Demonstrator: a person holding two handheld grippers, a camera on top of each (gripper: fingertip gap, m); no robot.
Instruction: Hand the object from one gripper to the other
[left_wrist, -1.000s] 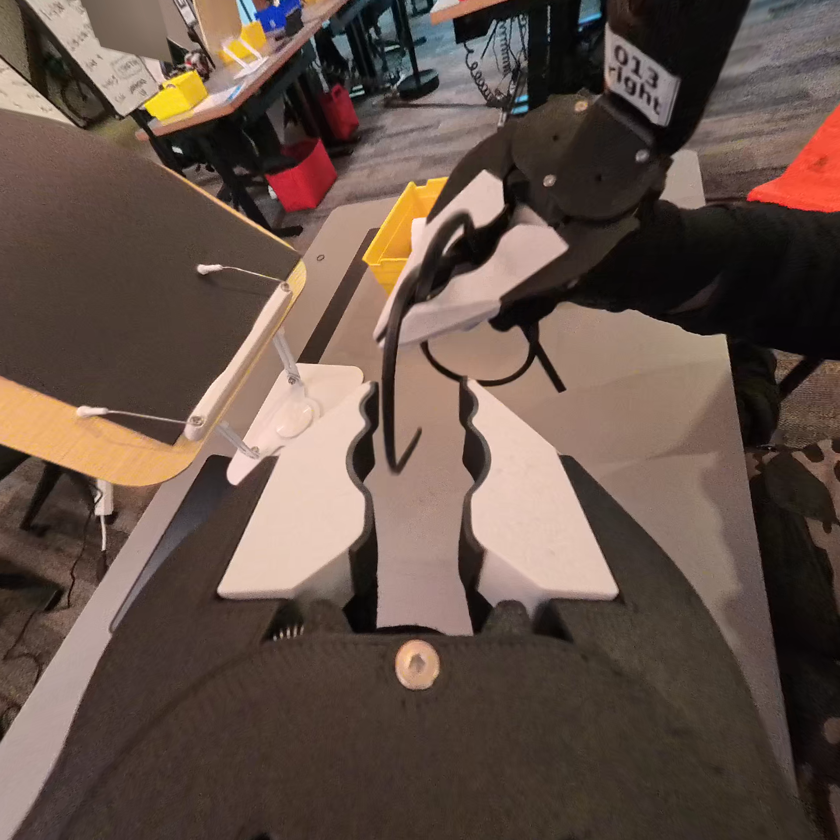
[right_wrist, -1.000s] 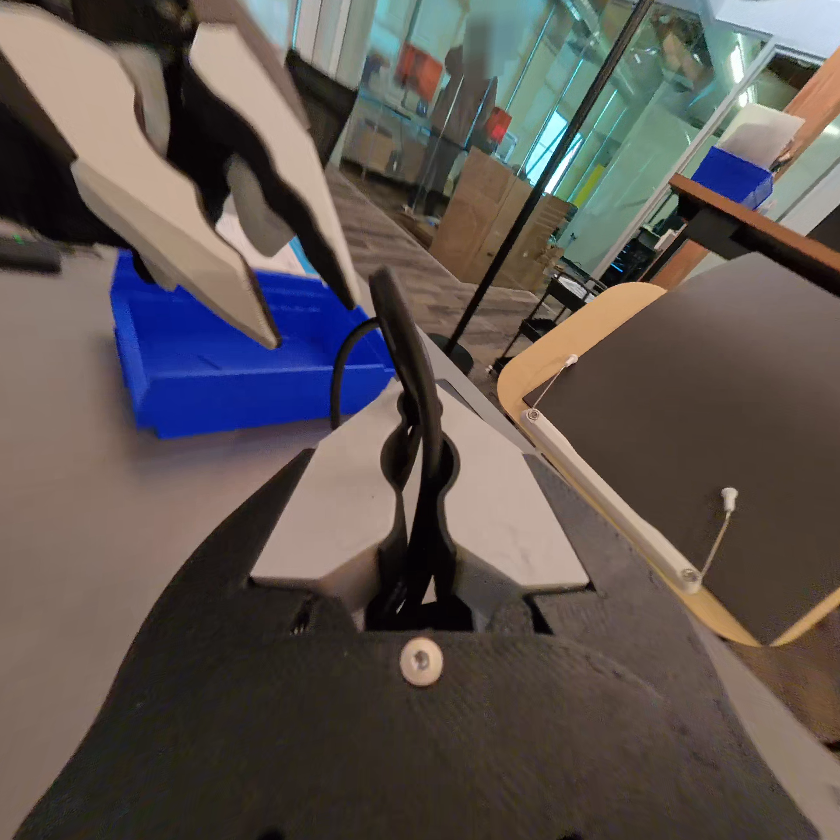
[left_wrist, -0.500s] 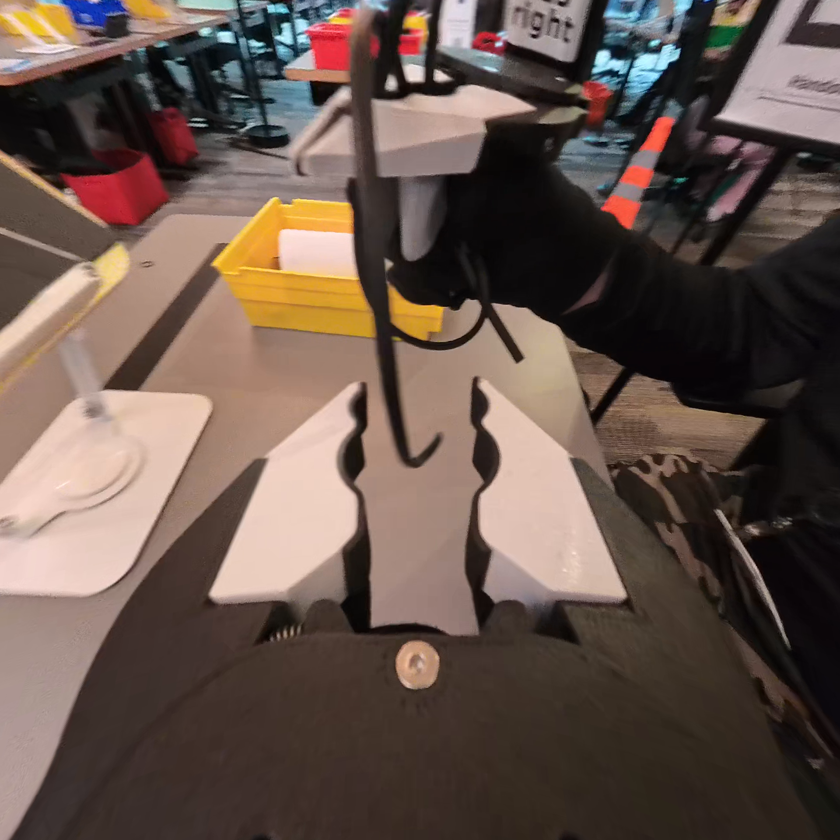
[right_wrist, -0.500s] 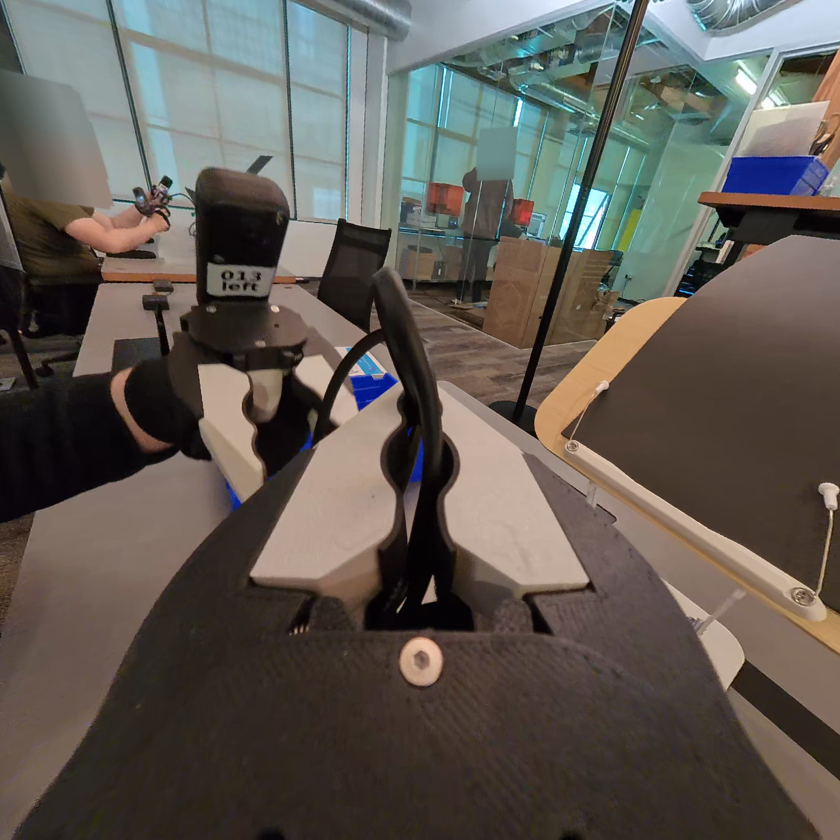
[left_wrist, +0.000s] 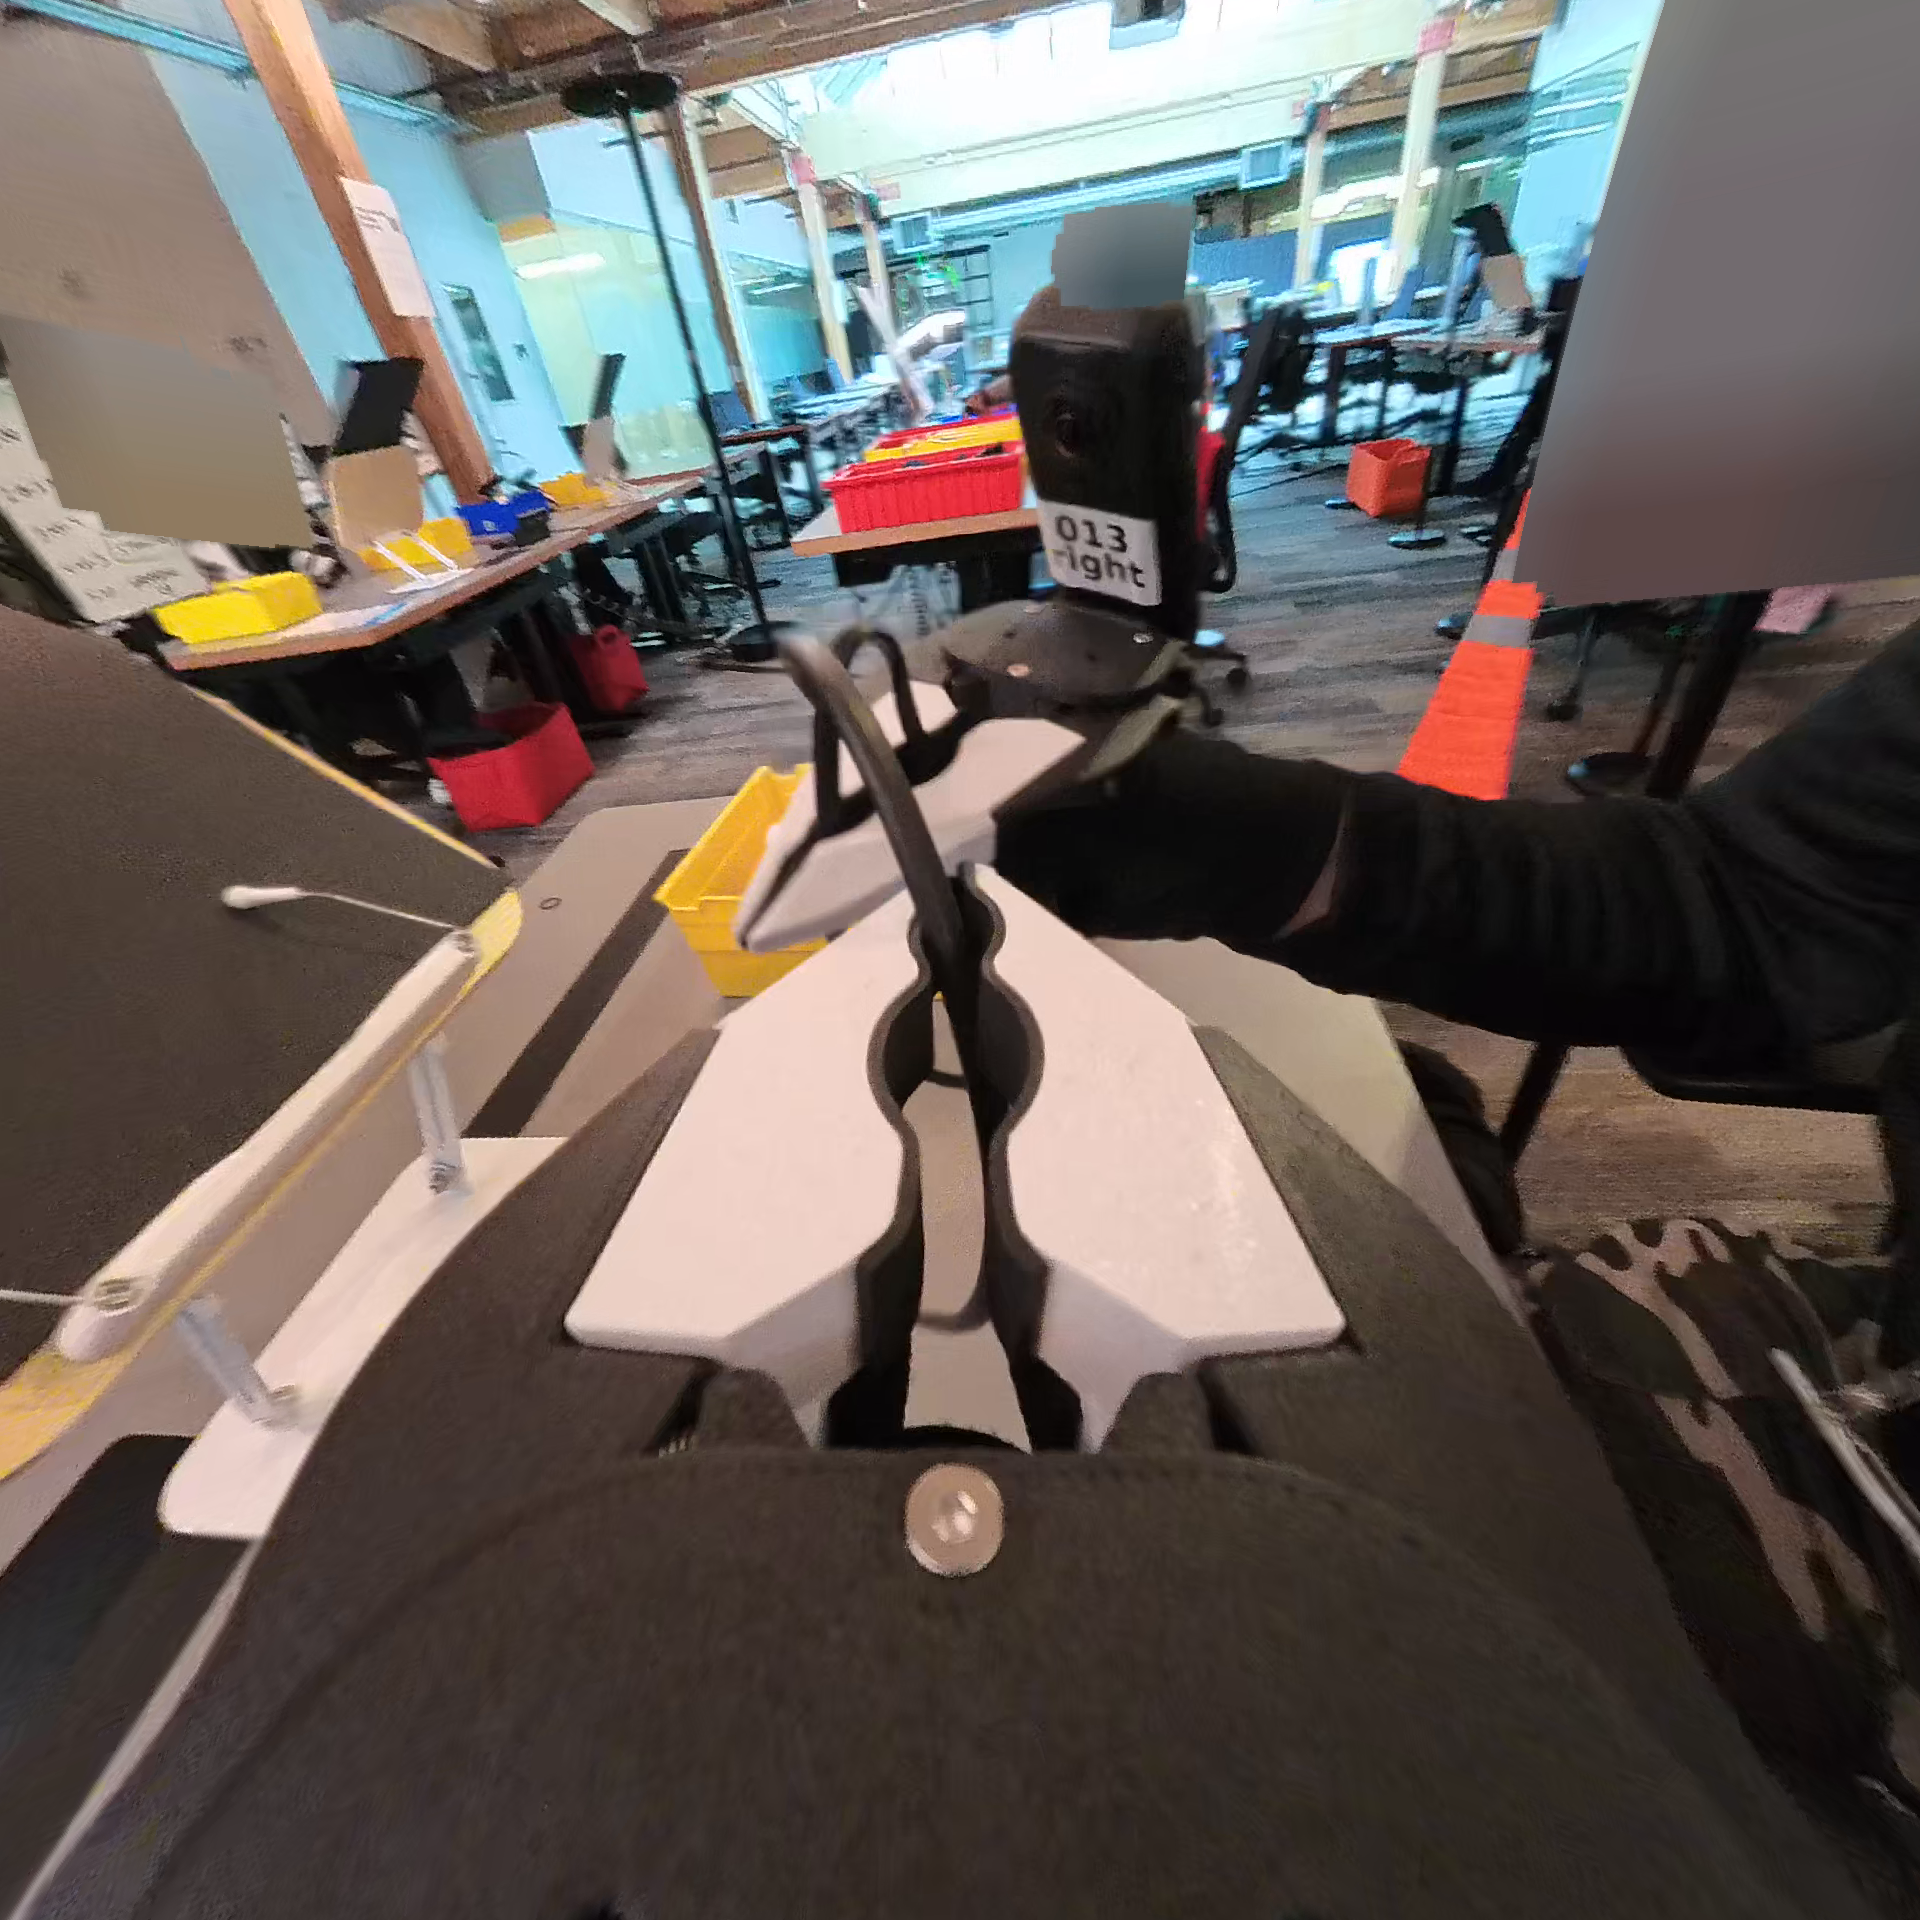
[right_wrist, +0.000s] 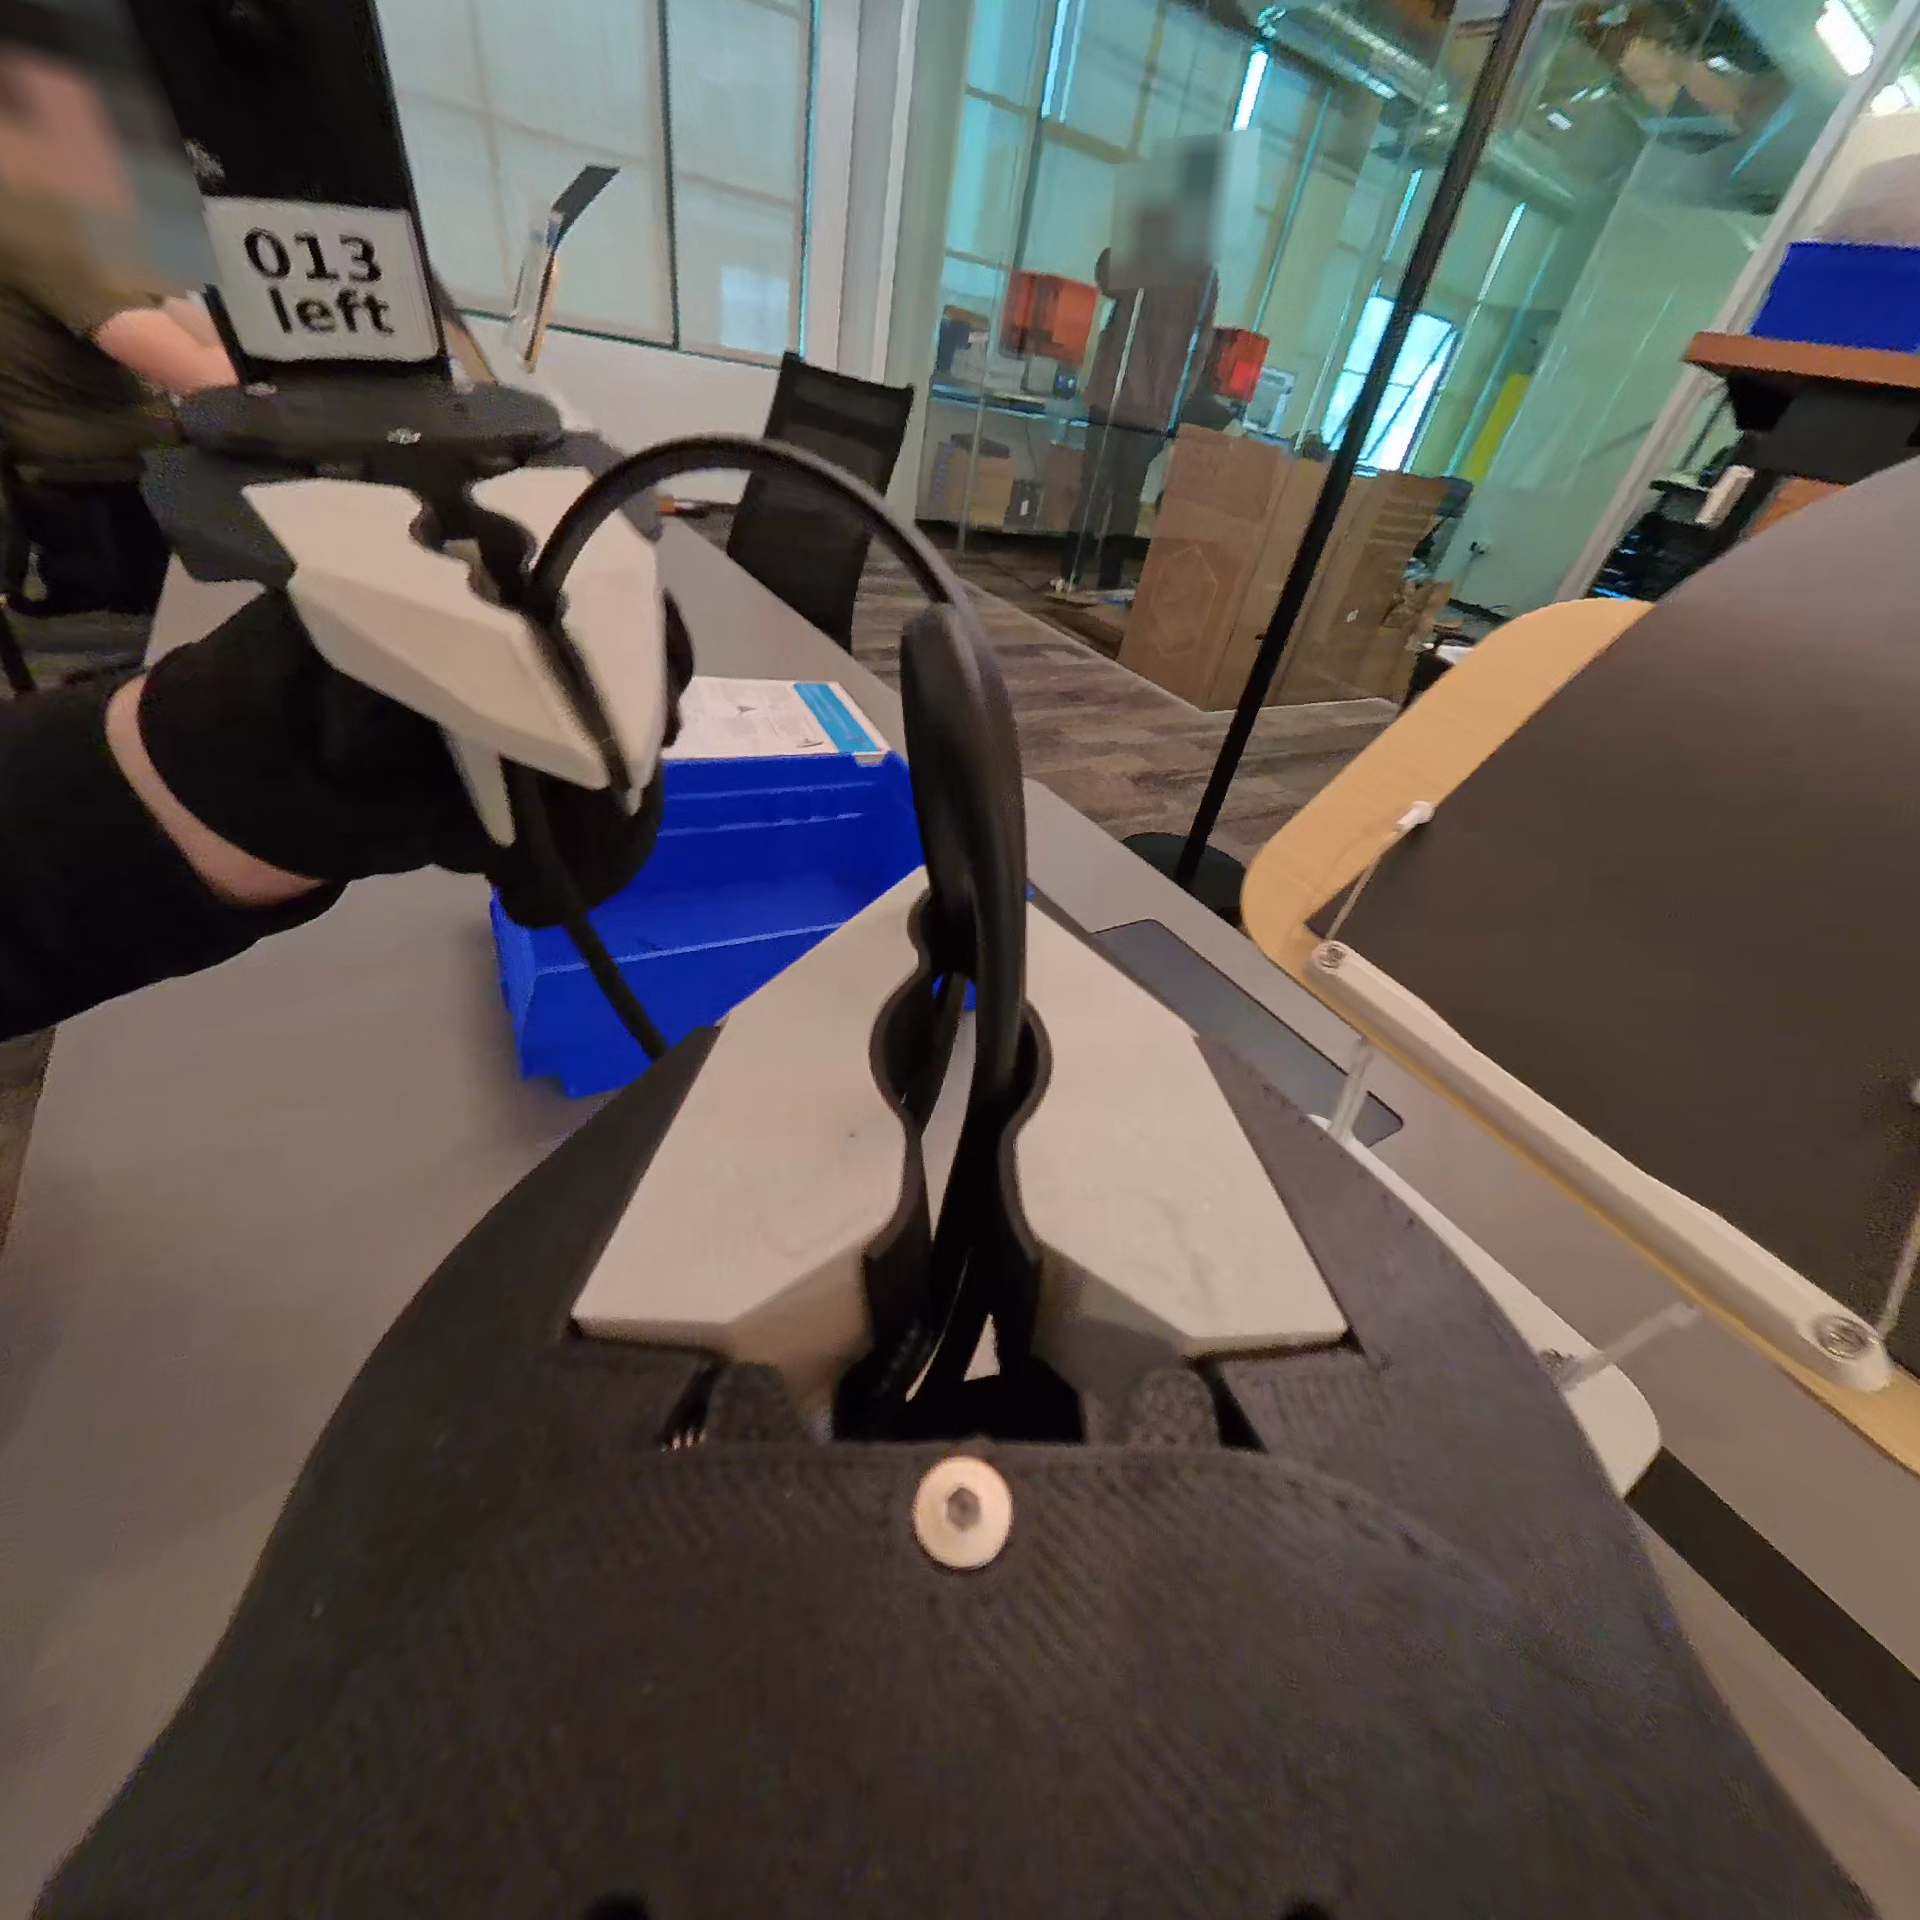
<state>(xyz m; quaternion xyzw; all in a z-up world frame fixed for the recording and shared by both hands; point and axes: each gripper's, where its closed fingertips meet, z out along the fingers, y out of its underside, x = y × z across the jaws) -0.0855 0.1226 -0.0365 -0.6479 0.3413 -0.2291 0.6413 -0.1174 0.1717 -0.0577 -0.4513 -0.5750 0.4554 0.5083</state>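
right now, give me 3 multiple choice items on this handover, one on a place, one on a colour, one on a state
1. Where does the yellow bin sit in the left wrist view?
A. on the table beyond the fingertips
B. on the floor
C. inside the blue bin

2. What colour is the cable being handed over?
A. white
B. black
C. red

3. How is the left gripper set?
A. wide open, clear of the cable
B. closed on the cable
C. holding the yellow bin

Answers: 1 A, it stands on the grey table top. 2 B, the loop is black in both views. 3 B, its fingertips pinch the cable while the right gripper also grips it.
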